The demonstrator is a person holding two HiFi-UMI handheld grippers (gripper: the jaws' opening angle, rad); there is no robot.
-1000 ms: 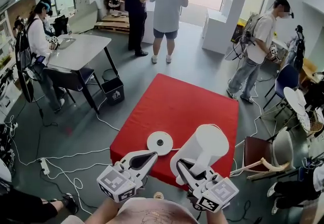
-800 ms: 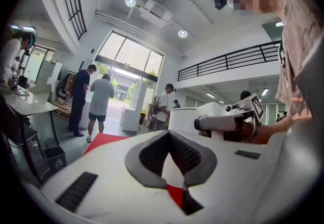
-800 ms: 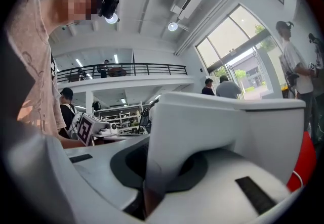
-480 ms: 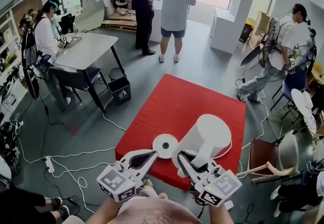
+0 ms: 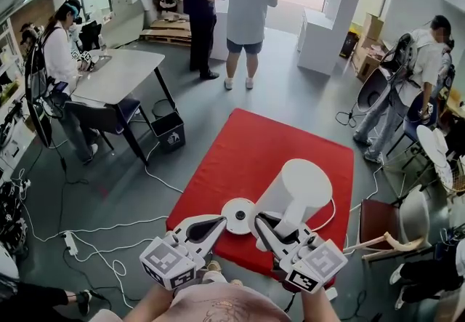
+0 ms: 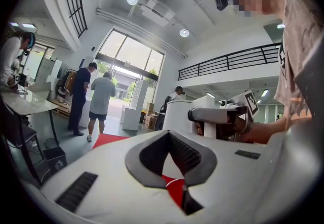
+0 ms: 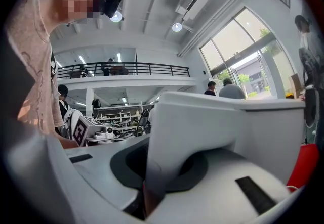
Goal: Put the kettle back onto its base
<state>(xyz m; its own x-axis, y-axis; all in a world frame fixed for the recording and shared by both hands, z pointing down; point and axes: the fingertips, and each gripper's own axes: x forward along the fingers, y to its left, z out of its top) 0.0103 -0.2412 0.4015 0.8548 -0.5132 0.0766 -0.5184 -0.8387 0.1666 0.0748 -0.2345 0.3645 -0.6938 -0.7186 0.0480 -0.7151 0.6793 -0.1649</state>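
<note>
Only its own view shows right gripper (image 7: pixel 163 168) clamping kettle (image 7: pixel 223 122); left gripper (image 6: pixel 172 160) seemingly closed

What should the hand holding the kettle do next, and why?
Probably carry the kettle a little leftward over the round base, then lower it. The right gripper grips its handle, and the kettle is beside the base, not on it.

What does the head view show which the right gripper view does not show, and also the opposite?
Only the head view: the round kettle base lying on the red surface, just left of the kettle. Only the right gripper view: the ceiling lamps and the upper-floor railing. Both: the white kettle, its handle clamped in the right tool, and the left tool beside it.
</note>
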